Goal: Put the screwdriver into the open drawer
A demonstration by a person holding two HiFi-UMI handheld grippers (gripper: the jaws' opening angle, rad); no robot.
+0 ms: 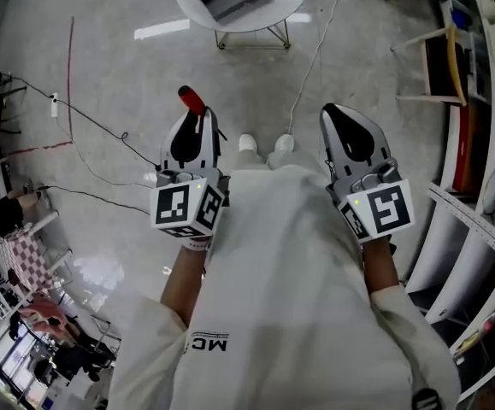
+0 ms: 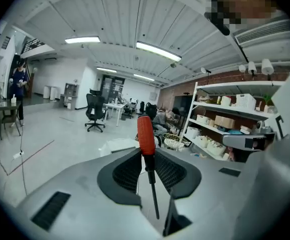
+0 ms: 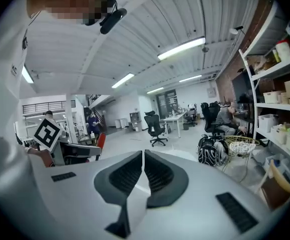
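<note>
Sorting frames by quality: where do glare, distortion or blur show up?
Head view: glare streaks on the floor, edges bent. Left gripper view: fisheye, dark corners, screwdriver sharp, ceiling lamps bright. Right gripper view: same fisheye curving the shelves.

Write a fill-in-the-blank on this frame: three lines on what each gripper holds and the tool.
1. The left gripper is shut on a ___.
2. The handle that sticks out past its jaws is ___ in colour.
3. The right gripper has its jaws together and holds ___.

Missing words: screwdriver; red; nothing.
</note>
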